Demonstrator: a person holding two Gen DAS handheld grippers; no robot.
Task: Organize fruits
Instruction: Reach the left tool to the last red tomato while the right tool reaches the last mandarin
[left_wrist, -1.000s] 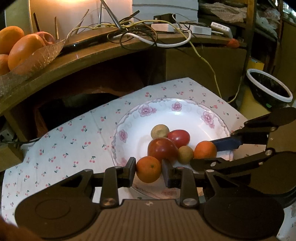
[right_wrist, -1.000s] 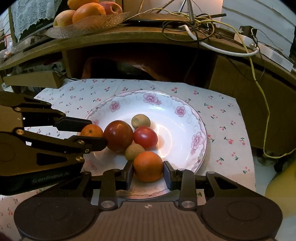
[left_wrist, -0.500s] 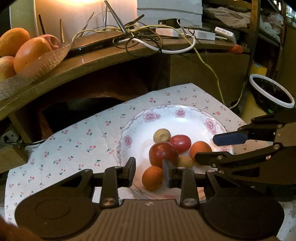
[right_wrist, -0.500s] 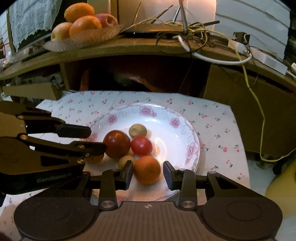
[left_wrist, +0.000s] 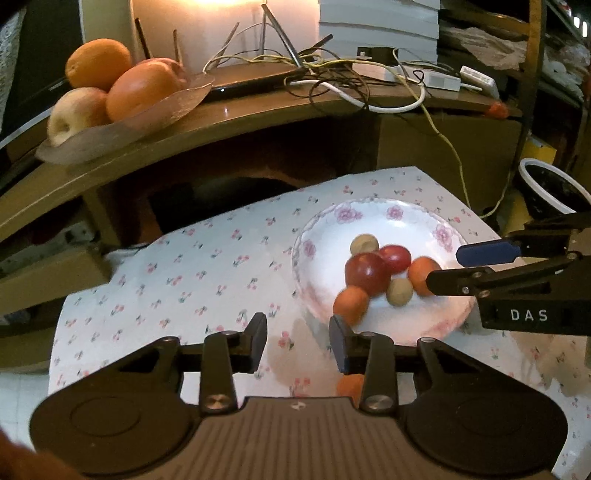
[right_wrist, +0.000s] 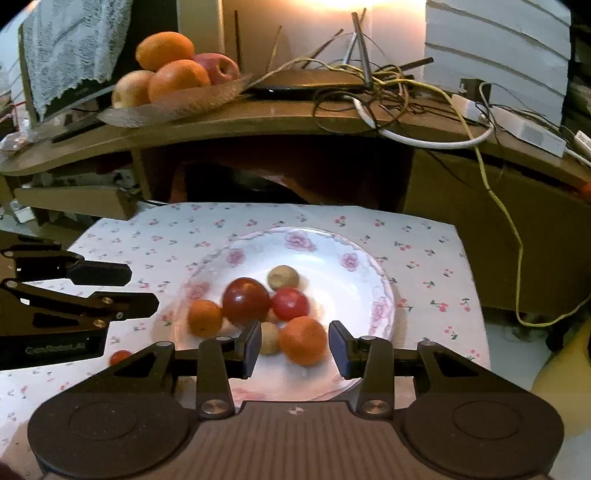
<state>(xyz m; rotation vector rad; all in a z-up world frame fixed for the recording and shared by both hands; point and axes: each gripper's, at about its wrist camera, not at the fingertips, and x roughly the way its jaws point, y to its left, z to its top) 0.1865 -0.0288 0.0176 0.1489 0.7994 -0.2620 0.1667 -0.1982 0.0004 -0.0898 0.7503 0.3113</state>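
I see the plate (right_wrist: 373, 280) mid-cloth (left_wrist: 192, 266), with bare cloth to its left. It holds six fruits bunched together: two oranges, two red, two tan. My left claw (left_wrist: 297, 341) is spread and empty over the cloth, left orange (left_wrist: 351, 304) just beyond its right finger. My right claw (right_wrist: 291, 345) is spread, right orange (right_wrist: 303, 339) loose between its fingers.

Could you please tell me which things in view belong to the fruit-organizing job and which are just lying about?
Part of the job:
- floral plate
- two oranges
- dark red apple
- red tomato
- left claw and right claw, both open

Lying about:
- tangled cables
- glass fruit dish on the shelf
- black bowl
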